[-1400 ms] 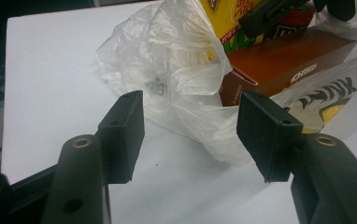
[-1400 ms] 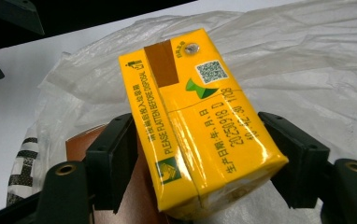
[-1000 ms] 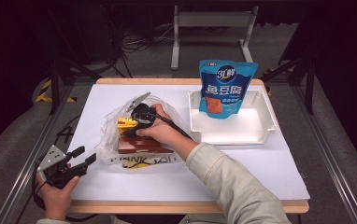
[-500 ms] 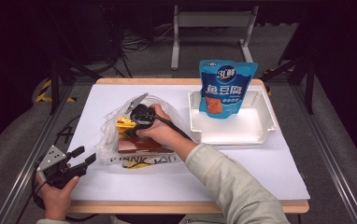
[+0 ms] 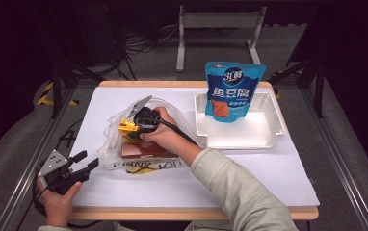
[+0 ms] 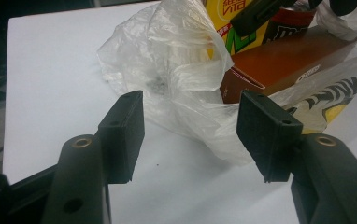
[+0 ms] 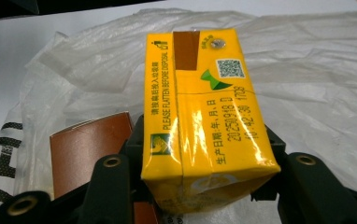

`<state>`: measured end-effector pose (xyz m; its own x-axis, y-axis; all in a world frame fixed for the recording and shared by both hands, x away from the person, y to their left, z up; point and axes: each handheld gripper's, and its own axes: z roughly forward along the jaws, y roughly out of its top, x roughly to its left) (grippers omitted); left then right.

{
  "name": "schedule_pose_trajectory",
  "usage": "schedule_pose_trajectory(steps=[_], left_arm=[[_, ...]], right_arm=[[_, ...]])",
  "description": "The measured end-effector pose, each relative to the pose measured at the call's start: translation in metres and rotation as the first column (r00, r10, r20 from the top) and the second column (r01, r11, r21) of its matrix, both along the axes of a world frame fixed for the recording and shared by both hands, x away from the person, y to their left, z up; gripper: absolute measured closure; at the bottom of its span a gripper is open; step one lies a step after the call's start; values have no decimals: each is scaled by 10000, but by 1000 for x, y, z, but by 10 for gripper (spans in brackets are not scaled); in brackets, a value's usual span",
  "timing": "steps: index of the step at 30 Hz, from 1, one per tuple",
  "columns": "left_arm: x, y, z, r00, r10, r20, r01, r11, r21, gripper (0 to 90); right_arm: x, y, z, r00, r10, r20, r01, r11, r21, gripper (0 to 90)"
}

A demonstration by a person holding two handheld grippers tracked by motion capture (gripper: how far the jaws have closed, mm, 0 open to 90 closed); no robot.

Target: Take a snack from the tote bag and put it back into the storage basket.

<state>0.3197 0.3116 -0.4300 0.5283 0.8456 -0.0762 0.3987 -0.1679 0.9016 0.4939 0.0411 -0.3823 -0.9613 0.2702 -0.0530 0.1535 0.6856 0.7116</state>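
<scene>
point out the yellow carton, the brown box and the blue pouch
yellow carton [image 7: 204, 116], right gripper view, on its printed top face
brown box [image 6: 279, 58], left gripper view, on its long side face
blue pouch [image 5: 232, 91], high view, on the middle of its front, standing in the white tray

The right claw [image 7: 200, 186] has just been closing and now pinches a yellow drink carton [image 7: 204, 116] between its black jaws, above a brown box [image 7: 85, 149] and crinkled clear plastic bag [image 7: 307, 84] on the white tabletop [image 7: 8, 51].
</scene>
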Motion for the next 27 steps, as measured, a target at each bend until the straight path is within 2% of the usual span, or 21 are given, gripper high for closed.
schedule_pose_trajectory(steps=[5,9,12,19,27], left_arm=[[0,-1,0,10000,37,-49,-37,10000,-67,419],[1,-1,0,10000,-45,-20,45,10000,50,419],[1,-2,-1,10000,18,-63,-19,10000,-62,419],[2,-1,-1,10000,-19,-59,19,10000,-18,419],[2,-1,-1,10000,-11,-78,11,10000,-27,419]], right_arm=[[-1,-4,8,9999,-79,98,76,9997,234,541],[-2,-7,15,9997,-68,215,59,9990,452,541],[-4,-8,23,9998,-70,192,58,9981,609,540],[-4,-13,37,9998,-45,178,26,9945,1047,540],[-8,-19,61,9992,81,386,-131,9910,1333,539]])
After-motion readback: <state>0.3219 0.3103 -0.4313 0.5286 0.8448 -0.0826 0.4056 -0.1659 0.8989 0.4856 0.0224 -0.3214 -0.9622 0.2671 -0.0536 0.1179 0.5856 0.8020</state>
